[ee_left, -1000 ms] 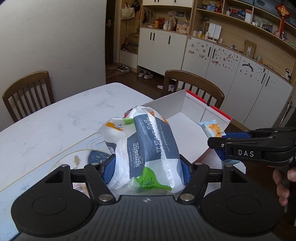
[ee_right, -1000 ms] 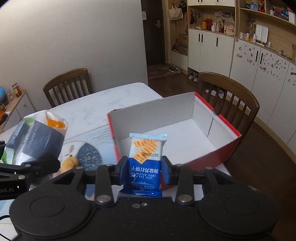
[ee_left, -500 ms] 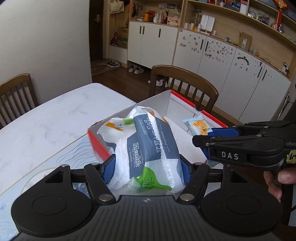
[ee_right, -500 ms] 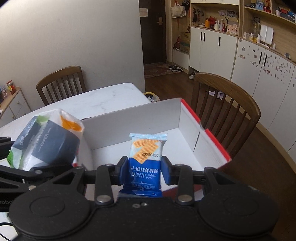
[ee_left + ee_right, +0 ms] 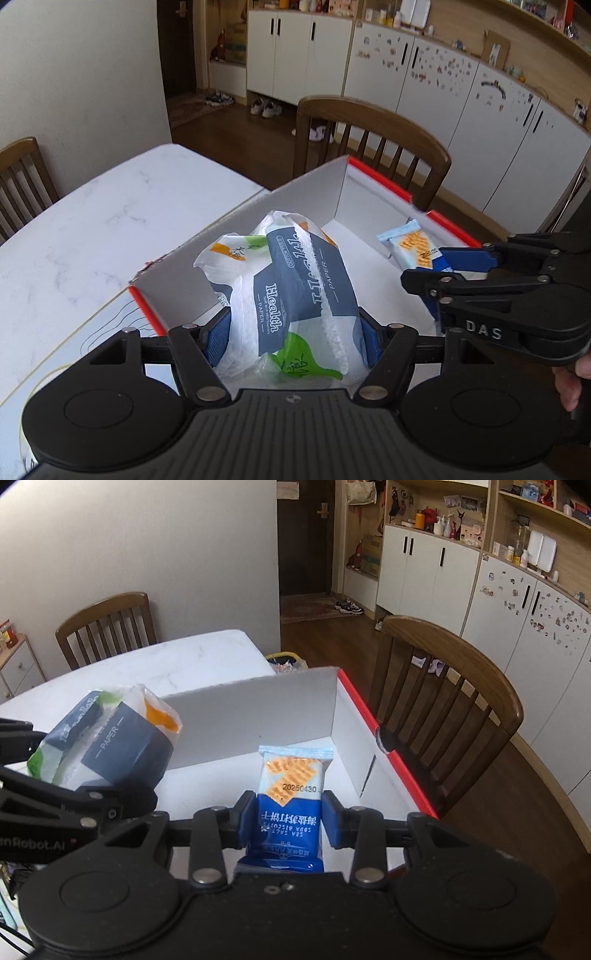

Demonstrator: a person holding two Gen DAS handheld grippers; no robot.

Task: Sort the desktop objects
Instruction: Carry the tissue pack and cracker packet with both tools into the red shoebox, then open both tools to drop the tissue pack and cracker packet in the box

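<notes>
My left gripper (image 5: 293, 332) is shut on a tissue paper pack (image 5: 295, 291), white and dark blue with green and orange patches, held over the near left part of the open cardboard box (image 5: 243, 225). My right gripper (image 5: 288, 818) is shut on a blue soda biscuit packet (image 5: 290, 797), held upright above the box floor (image 5: 207, 786) near its right wall. In the left wrist view the right gripper (image 5: 461, 269) reaches in from the right with the biscuit packet (image 5: 410, 247). In the right wrist view the tissue pack (image 5: 110, 738) hangs at the left.
The box has white inner walls and red rims (image 5: 373, 723) and stands on a white marble table (image 5: 92, 229). A wooden chair (image 5: 454, 686) stands just behind the box, another chair (image 5: 107, 624) at the table's far side. A hand (image 5: 572, 376) grips the right tool.
Both grippers have moved forward and down over the box with their loads. The box walls now surround the tissue pack and the biscuit packet. Neither grip has changed.
</notes>
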